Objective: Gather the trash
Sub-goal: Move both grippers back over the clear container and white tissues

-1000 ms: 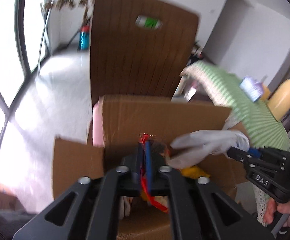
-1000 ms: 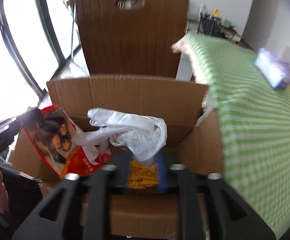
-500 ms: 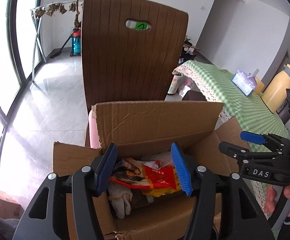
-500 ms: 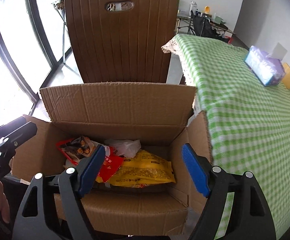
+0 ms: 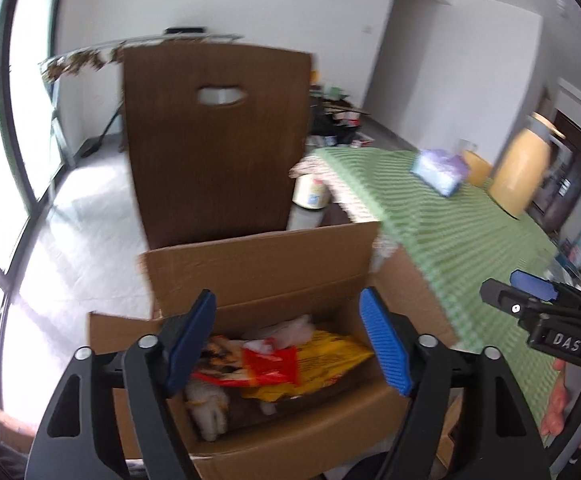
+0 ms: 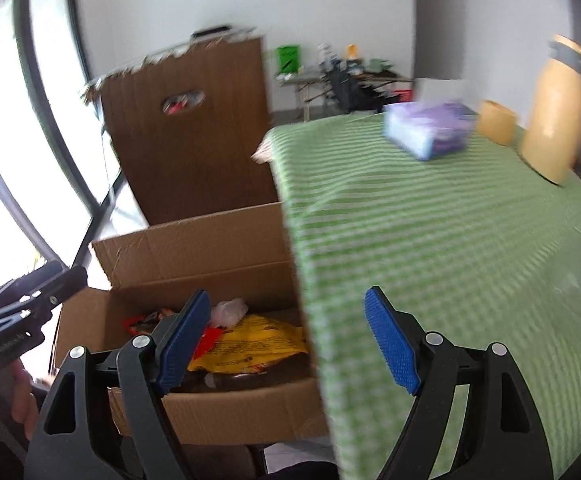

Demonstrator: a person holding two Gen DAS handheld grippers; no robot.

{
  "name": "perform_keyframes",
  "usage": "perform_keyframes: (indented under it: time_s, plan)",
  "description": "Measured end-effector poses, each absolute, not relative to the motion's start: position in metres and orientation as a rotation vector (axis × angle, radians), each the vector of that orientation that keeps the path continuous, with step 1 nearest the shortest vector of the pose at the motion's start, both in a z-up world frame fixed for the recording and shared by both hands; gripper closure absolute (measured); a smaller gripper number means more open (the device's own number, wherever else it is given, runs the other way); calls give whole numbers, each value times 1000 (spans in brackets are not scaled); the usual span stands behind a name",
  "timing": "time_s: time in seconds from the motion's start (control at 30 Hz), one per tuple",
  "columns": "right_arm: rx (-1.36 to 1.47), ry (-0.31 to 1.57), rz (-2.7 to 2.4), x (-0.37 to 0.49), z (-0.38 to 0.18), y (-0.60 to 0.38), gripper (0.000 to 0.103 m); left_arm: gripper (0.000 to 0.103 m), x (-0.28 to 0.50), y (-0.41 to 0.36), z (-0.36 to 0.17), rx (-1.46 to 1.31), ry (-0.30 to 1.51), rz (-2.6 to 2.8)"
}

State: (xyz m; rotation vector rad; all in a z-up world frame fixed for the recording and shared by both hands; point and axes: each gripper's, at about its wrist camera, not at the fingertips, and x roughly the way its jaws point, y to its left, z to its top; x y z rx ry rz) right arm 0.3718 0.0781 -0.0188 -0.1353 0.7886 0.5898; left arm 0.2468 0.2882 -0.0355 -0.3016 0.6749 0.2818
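Note:
An open cardboard box (image 5: 258, 264) stands beside the table and shows in the right wrist view (image 6: 194, 248) too. In it lie a red snack wrapper (image 5: 268, 366), a yellow bag (image 5: 330, 354) (image 6: 250, 344), a white plastic bag (image 5: 286, 330) and a white glove (image 5: 208, 410). My left gripper (image 5: 290, 340) is open and empty just above the box. My right gripper (image 6: 290, 340) is open and empty over the box's right wall and the table edge; it shows in the left wrist view (image 5: 530, 300).
A brown chair back (image 5: 210, 140) stands behind the box. The green checked tablecloth (image 6: 430, 220) carries a purple tissue pack (image 6: 426, 128), a yellow cup (image 6: 494, 122) and a yellow jug (image 6: 554, 112). A window wall is on the left.
One second ago both grippers were shut on trash over the box: left on the red wrapper, right on the white plastic bag. Both opened, the trash dropped in, and both now swing right.

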Motion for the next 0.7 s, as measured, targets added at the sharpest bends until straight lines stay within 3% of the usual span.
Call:
perform_keyframes:
  time_s: [0.53, 0.7]
  plan:
    - [172, 572, -46, 319, 21, -253, 26, 8, 344, 70, -12, -163, 677, -227]
    - [194, 558, -197, 324, 21, -335, 26, 8, 398, 15, -29, -233, 675, -325]
